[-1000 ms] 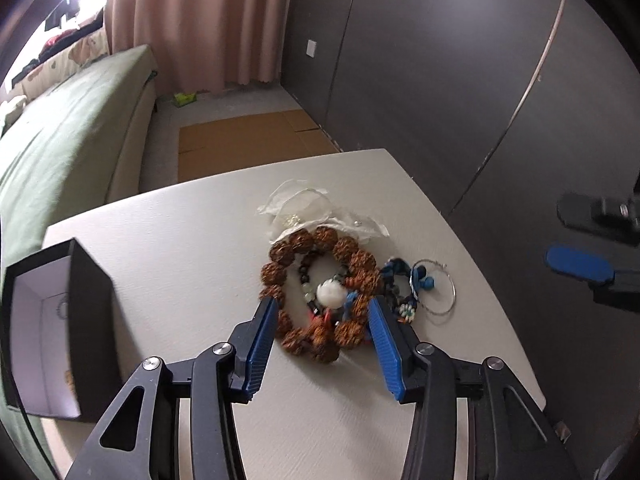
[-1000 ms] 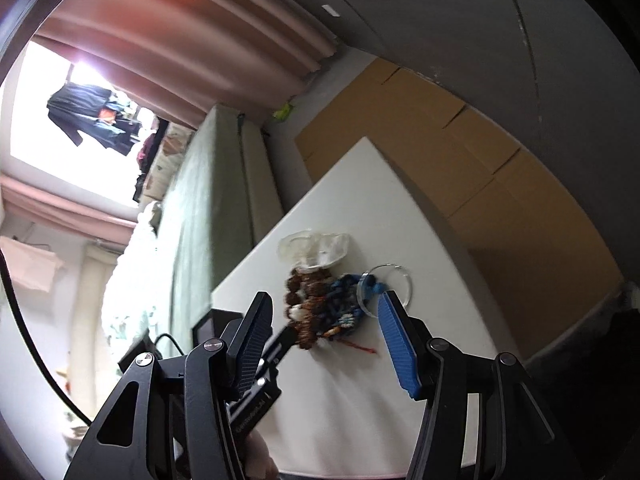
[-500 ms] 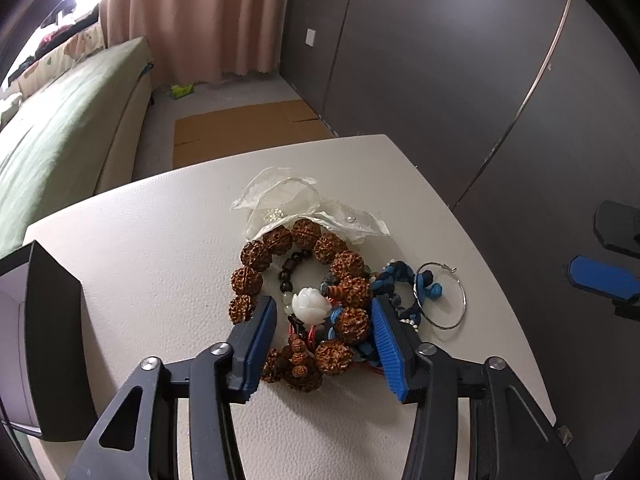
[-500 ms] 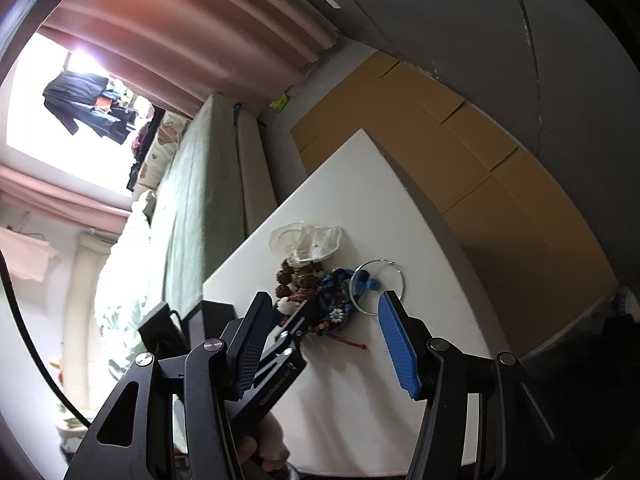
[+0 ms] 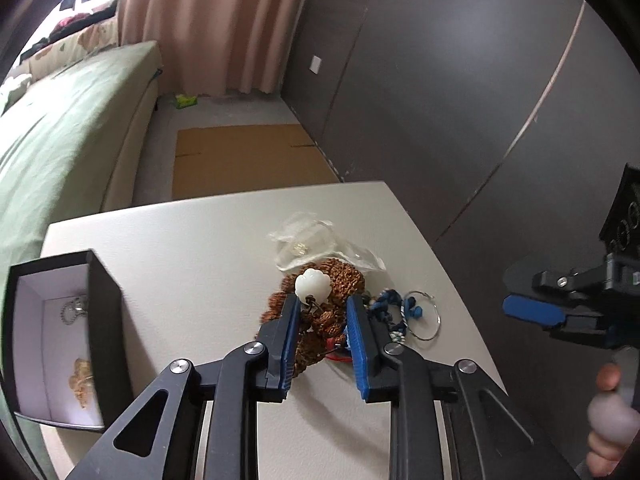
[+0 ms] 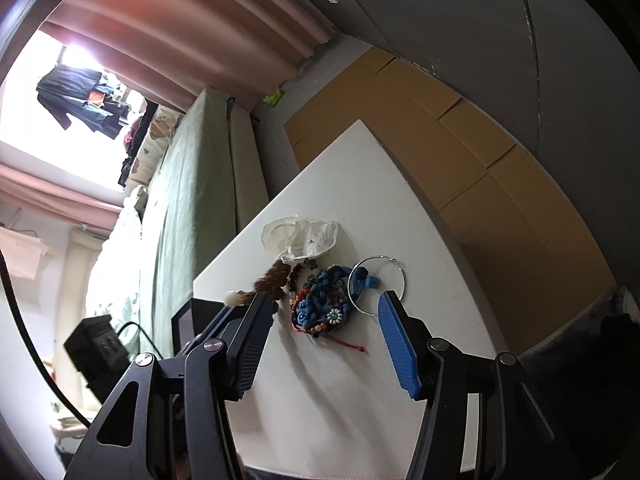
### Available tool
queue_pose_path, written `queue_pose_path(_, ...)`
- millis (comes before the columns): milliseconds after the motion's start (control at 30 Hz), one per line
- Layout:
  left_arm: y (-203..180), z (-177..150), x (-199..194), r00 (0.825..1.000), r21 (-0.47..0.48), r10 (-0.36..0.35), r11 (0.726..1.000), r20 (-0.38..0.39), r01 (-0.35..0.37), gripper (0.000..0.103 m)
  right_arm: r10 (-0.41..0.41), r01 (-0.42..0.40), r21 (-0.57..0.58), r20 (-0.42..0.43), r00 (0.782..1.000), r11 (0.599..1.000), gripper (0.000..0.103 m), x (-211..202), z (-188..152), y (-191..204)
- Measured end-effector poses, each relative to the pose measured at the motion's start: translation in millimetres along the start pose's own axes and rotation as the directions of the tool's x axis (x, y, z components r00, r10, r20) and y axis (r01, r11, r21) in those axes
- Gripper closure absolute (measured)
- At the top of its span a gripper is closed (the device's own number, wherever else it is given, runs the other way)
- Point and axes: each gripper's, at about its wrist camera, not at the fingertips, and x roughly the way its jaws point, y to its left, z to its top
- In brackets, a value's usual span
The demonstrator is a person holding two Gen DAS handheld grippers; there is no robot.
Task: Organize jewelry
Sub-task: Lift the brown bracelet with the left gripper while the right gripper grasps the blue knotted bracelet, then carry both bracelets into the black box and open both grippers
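Note:
My left gripper [image 5: 322, 322] is shut on the brown seed-bead bracelet [image 5: 340, 280] with its white carved bead [image 5: 313, 286], and lifts it off the white table [image 5: 192, 248]. The bracelet also shows in the right wrist view [image 6: 274, 278], blurred. A blue braided bracelet [image 6: 324, 304], a silver hoop [image 6: 376, 284] and a red cord [image 6: 344, 340] lie on the table. My right gripper [image 6: 324, 324] is open and empty above that pile; it also shows in the left wrist view [image 5: 536, 312].
A black jewelry box [image 5: 60, 340] with a white inside stands at the table's left edge and holds a silver piece and a gold piece. Clear plastic bags [image 5: 304, 240] lie behind the pile. A green sofa [image 5: 60, 120] and floor cardboard [image 5: 240, 156] lie beyond.
My left gripper closed on the brown bead bracelet and raised it, so the bracelet bunched up and the white bead rose. The black box came back into the left view.

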Motion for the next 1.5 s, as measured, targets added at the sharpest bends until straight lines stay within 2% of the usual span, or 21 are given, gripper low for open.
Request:
queue_pose_path(33, 3, 1, -5, 1.000, -0.006, -0.003, 1.000, 0.009, 0.003, 0.099, -0.006, 0.006, -0.002, -0.001, 1.000, 1.000, 0.047, 2, 0, 1)
queue_pose_path(133, 12, 5, -14, 0.999, -0.030, -0.033, 0.999, 0.026, 0.034, 0.097, -0.031, 0.031, -0.015, -0.015, 0.999, 0.999, 0.047, 13, -1, 4)
queue_pose_path(233, 16, 7, -19, 0.999, -0.027, -0.023, 0.999, 0.043, 0.025, 0.097, -0.068, 0.067, -0.025, -0.032, 0.997, 0.997, 0.047, 26, -2, 7)
queue_pose_path(333, 19, 8, -13, 0.999, -0.032, -0.039, 0.999, 0.016, 0.040, 0.097, -0.103, 0.101, -0.043, -0.057, 0.993, 0.994, 0.047, 42, -3, 11)
queue_pose_path(600, 25, 6, -21, 0.998, -0.047, -0.063, 0.997, 0.017, 0.063, 0.097, -0.097, 0.094, -0.051, -0.064, 0.993, 0.994, 0.047, 52, -5, 19)
queue_pose_path(833, 31, 14, -47, 0.993, -0.075, -0.092, 0.992, 0.070, 0.097, 0.097, -0.093, 0.087, -0.066, -0.082, 0.992, 0.994, 0.047, 54, -10, 27)
queue_pose_path(1167, 35, 24, -82, 0.986, -0.072, -0.090, 0.992, 0.140, 0.101, 0.097, -0.101, 0.099, -0.020, -0.165, 0.981, 0.995, 0.050, 81, -24, 19)
queue_pose_path(1233, 37, 25, -89, 0.984, -0.074, -0.091, 0.992, 0.153, 0.103, 0.097, -0.104, 0.105, -0.006, -0.172, 0.980, 0.994, 0.055, 89, -25, 16)
queue_pose_path(1300, 39, 28, -95, 0.982, -0.075, -0.090, 0.992, 0.165, 0.104, 0.097, -0.099, 0.106, 0.030, -0.174, 0.980, 0.994, 0.069, 96, -26, 12)
queue_pose_path(1333, 41, 29, -98, 0.981, -0.077, -0.090, 0.992, 0.172, 0.104, 0.097, -0.102, 0.109, 0.035, -0.162, 0.982, 0.993, 0.072, 95, -26, 12)
queue_pose_path(1400, 45, 32, -108, 0.978, -0.083, -0.090, 0.991, 0.191, 0.107, 0.097, -0.096, 0.103, 0.040, -0.144, 0.985, 0.994, 0.087, 91, -26, 14)
queue_pose_path(1467, 49, 34, -118, 0.973, -0.087, -0.089, 0.990, 0.212, 0.109, 0.097, -0.102, 0.106, 0.028, -0.129, 0.986, 0.994, 0.089, 86, -27, 19)
queue_pose_path(1500, 50, 34, -123, 0.972, -0.087, -0.088, 0.990, 0.220, 0.109, 0.097, -0.103, 0.106, 0.018, -0.116, 0.988, 0.994, 0.097, 82, -27, 22)
